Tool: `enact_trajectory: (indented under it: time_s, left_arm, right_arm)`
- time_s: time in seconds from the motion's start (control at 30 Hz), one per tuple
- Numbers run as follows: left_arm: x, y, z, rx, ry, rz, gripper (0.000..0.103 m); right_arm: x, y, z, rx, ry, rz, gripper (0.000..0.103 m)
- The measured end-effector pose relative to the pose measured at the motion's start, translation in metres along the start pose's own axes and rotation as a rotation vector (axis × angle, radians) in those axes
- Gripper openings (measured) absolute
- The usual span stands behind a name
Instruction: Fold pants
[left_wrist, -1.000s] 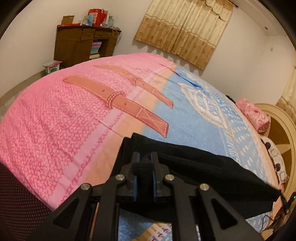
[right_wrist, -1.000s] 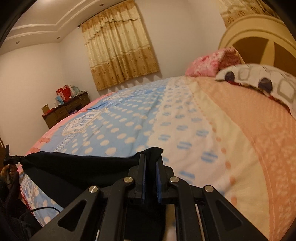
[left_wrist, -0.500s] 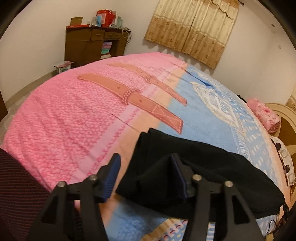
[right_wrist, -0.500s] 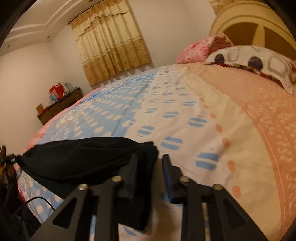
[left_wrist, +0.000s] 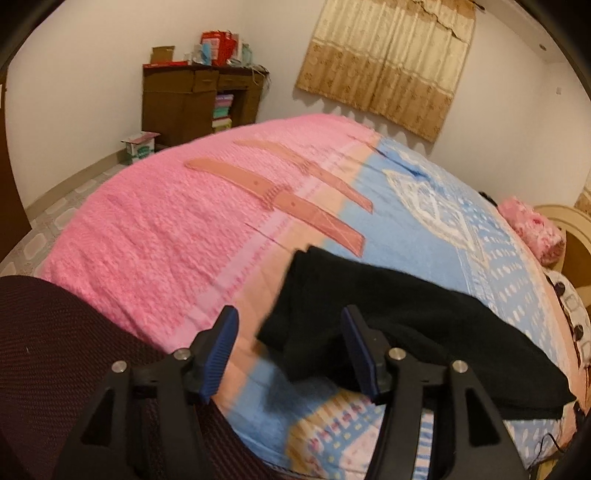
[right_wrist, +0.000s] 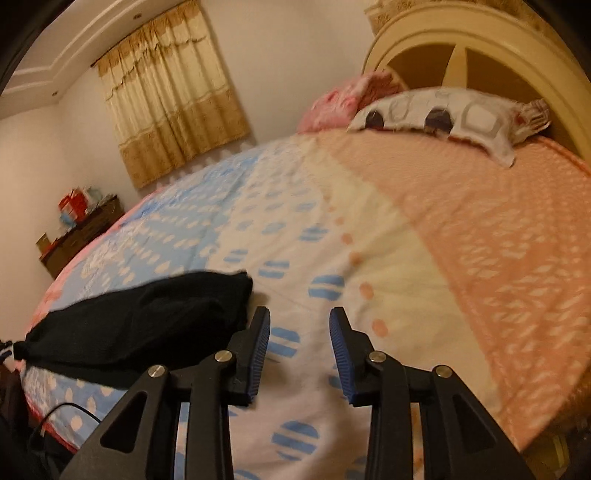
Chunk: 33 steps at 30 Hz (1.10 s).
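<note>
Item: pants (left_wrist: 406, 321), black, lying as a long folded band on the bed (left_wrist: 155, 236); lower centre to lower right of the left wrist view, lower left of the right wrist view.
Handling (judged): soft, limp, light knit; drapes and slips out of line easily; not fragile.
Hold points (judged): the two short ends, pinching all layers at a corner.
Left gripper (left_wrist: 290, 347): about half open, cloth end between the fingers, pads not pressing.
Right gripper (right_wrist: 299, 350): partly open, empty, just right of the pants' end.
</note>
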<state>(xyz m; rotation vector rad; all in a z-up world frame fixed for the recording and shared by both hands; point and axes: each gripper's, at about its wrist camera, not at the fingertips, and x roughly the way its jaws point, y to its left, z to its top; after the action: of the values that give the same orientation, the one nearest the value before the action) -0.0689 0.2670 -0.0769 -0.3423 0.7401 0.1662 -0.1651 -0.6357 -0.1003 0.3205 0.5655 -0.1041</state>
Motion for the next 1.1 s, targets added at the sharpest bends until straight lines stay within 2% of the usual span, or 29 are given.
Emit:
enact_trajectory:
  time_s: [0.07, 0.17, 0.27, 0.33, 0.43, 0.53, 0.63, 0.77, 0.8, 0.83, 0.9, 1.0, 1.1]
  left_arm:
    - [0.004, -0.011, -0.003, 0.022, 0.023, 0.014, 0.06]
    - [0.013, -0.02, 0.0, 0.024, 0.053, 0.005, 0.06]
    - [0.02, -0.023, 0.012, 0.039, 0.054, 0.003, 0.06]
    - [0.024, -0.024, 0.02, 0.05, 0.059, 0.002, 0.057]
    - [0.037, -0.027, 0.028, 0.069, 0.083, -0.006, 0.053]
    - [0.058, -0.029, 0.034, 0.085, 0.119, 0.008, 0.046]
    - [0.078, -0.027, 0.035, 0.06, 0.171, 0.031, 0.045]
    - [0.092, -0.024, 0.037, 0.043, 0.183, 0.013, 0.043]
    - [0.092, -0.025, 0.037, 0.042, 0.179, 0.008, 0.04]
    - [0.092, -0.025, 0.039, 0.053, 0.17, 0.012, 0.03]
    - [0.095, -0.027, 0.041, 0.063, 0.176, -0.008, 0.015]
    - [0.095, -0.029, 0.043, 0.071, 0.172, -0.001, 0.012]
    - [0.086, -0.035, 0.049, 0.1, 0.128, 0.009, 0.011]
  right_arm:
    - [-0.009, 0.022, 0.005, -0.033, -0.031, 0.026, 0.035]
    - [-0.008, 0.076, 0.011, -0.12, -0.038, 0.139, 0.035]
    - [0.007, 0.144, 0.012, -0.22, 0.006, 0.296, 0.035]
    - [0.015, 0.184, 0.007, -0.291, 0.029, 0.362, 0.035]
    - [0.027, 0.235, -0.006, -0.346, 0.066, 0.487, 0.035]
    - [0.039, 0.27, -0.023, -0.359, 0.107, 0.568, 0.035]
    - [0.047, 0.29, -0.037, -0.365, 0.149, 0.605, 0.035]
    - [0.053, 0.297, -0.046, -0.367, 0.176, 0.613, 0.035]
    - [0.054, 0.295, -0.046, -0.36, 0.179, 0.606, 0.035]
    - [0.054, 0.293, -0.045, -0.353, 0.18, 0.599, 0.035]
    - [0.058, 0.287, -0.043, -0.323, 0.185, 0.59, 0.035]
    - [0.063, 0.28, -0.042, -0.281, 0.191, 0.575, 0.035]
    - [0.068, 0.28, -0.043, -0.276, 0.201, 0.568, 0.035]
